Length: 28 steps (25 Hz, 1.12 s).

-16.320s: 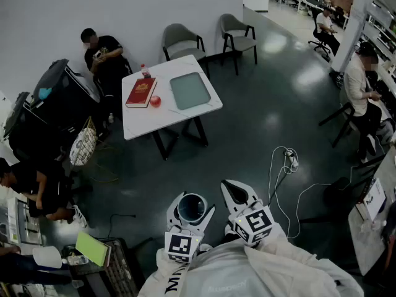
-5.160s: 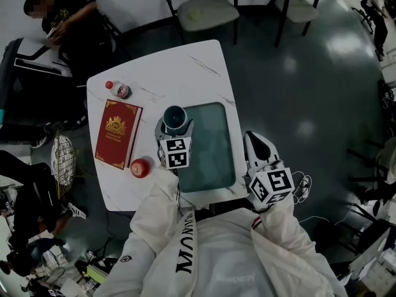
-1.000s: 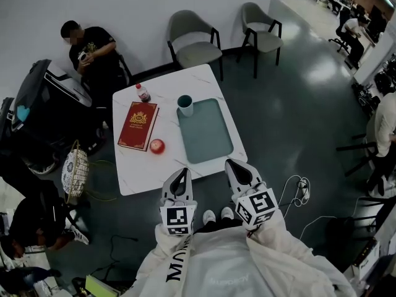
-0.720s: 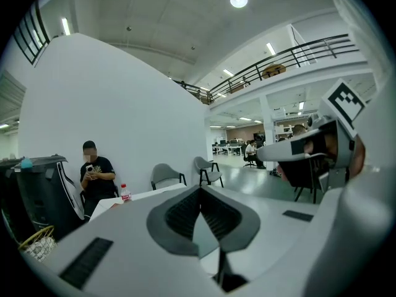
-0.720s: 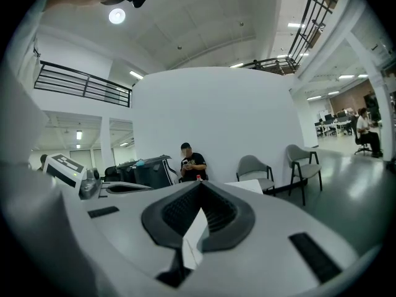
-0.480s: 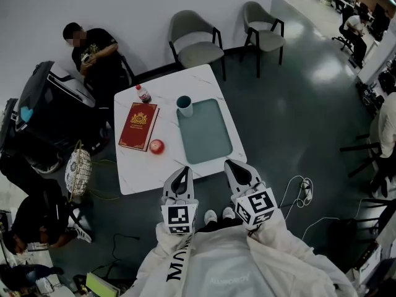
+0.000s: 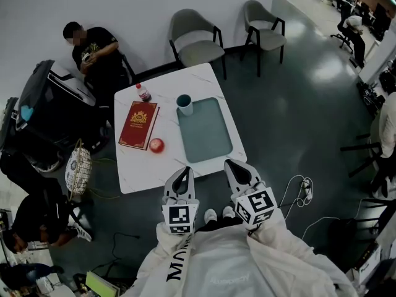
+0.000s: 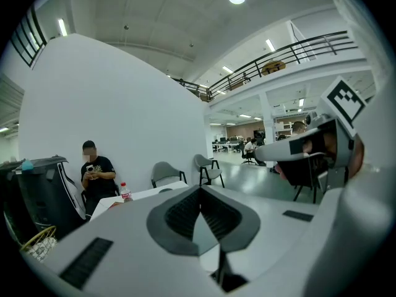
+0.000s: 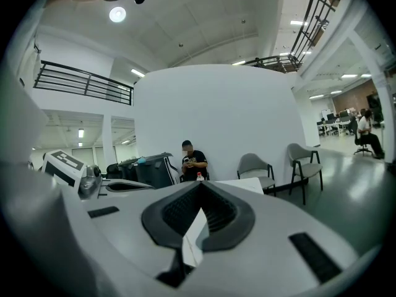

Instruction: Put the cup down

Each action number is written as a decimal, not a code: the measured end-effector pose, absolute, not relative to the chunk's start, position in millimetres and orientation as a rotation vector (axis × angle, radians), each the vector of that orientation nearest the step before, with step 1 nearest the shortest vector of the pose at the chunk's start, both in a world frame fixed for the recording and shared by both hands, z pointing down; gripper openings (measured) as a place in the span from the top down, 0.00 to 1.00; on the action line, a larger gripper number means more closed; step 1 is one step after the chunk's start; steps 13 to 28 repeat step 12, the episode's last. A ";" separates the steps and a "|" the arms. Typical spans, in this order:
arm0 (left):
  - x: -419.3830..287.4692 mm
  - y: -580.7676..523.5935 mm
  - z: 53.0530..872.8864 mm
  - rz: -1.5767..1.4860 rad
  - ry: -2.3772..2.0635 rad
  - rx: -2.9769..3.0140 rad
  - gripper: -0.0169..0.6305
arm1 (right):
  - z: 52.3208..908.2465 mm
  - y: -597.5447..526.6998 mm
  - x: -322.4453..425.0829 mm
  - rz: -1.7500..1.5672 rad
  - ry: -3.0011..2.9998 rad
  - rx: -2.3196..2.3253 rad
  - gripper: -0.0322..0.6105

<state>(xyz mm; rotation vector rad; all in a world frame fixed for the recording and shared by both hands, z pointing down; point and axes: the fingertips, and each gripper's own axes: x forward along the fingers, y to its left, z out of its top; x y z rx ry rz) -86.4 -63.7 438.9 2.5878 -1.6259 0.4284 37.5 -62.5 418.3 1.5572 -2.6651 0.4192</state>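
Fingers (image 8: 179,214) pressed together on left gripper (image 7: 182,173), right gripper (image 7: 232,166); cup (image 7: 184,104) stands on table (image 7: 148,172), well apart.

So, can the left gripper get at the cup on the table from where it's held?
Probably, with a long reach. The left gripper, shut and empty, is at the table's near edge; the cup stands by the tray's far left corner. Only bare tray and table lie between them.

Right gripper (image 9: 200,185) jaws pressed together, nothing between them (pads meet at the tips); past them a white table (image 9: 245,184) edge; bottle (image 9: 200,177) on it; seated person (image 9: 193,163) in black at the wall; near grey chair (image 9: 255,166) and far grey chair (image 9: 303,156) right of the person.
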 end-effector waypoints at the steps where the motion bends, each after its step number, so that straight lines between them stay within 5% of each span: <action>1: -86.8 -63.8 438.9 0.429 -1.626 2.587 0.96 | 418.2 -62.5 37.3 0.420 -2.665 1.557 0.94; 28: -86.1 -65.7 440.9 0.438 -1.603 2.601 0.96 | 419.5 -64.5 34.8 0.426 -2.659 1.560 0.94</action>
